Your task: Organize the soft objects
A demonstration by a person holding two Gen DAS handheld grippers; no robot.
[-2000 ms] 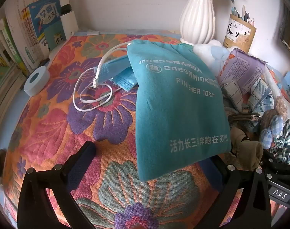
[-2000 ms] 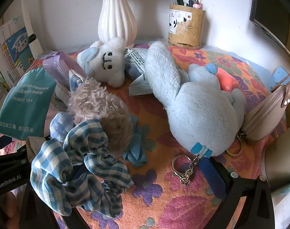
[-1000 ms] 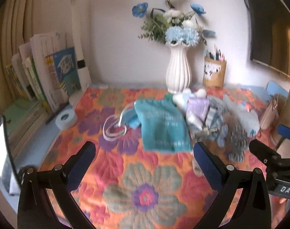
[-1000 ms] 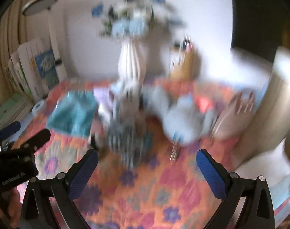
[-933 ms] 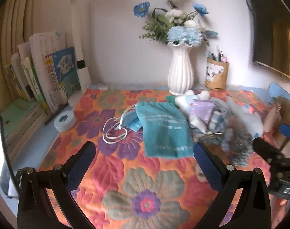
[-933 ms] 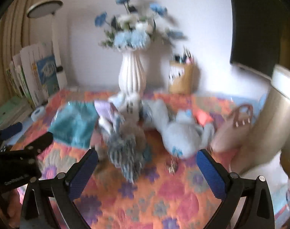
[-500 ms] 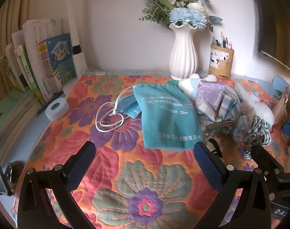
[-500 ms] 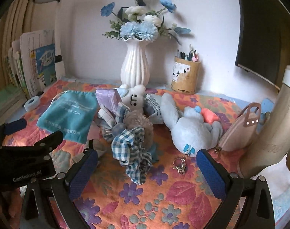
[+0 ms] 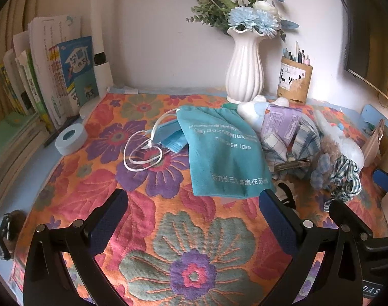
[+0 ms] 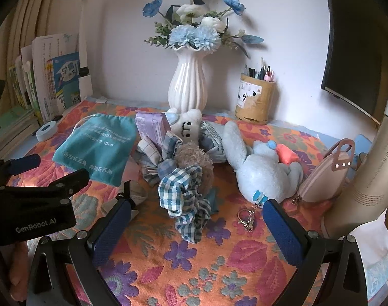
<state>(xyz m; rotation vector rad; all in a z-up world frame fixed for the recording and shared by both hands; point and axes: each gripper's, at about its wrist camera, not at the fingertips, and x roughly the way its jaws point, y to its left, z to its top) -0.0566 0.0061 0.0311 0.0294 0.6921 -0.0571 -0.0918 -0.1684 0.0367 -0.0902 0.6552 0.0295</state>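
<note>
Both the left claw (image 9: 192,213) and right claw (image 10: 197,218) were wide open and empty above the soft toys (image 10: 260,170).

The left gripper (image 9: 192,211) has its two blue-padded fingers (image 9: 108,220) spread wide with nothing between them, pointing forward and slightly down from above the near part of the surface. The right gripper (image 10: 196,225) is likewise wide apart and empty, its blue pads (image 10: 283,232) flanking open space, angled forward at a similar height. Seen from the right wrist camera, the left gripper sits to the left and close alongside, its black body level with the right one. A bit of the person's hand (image 10: 15,267) shows beneath that black body at the lower left edge.
</note>
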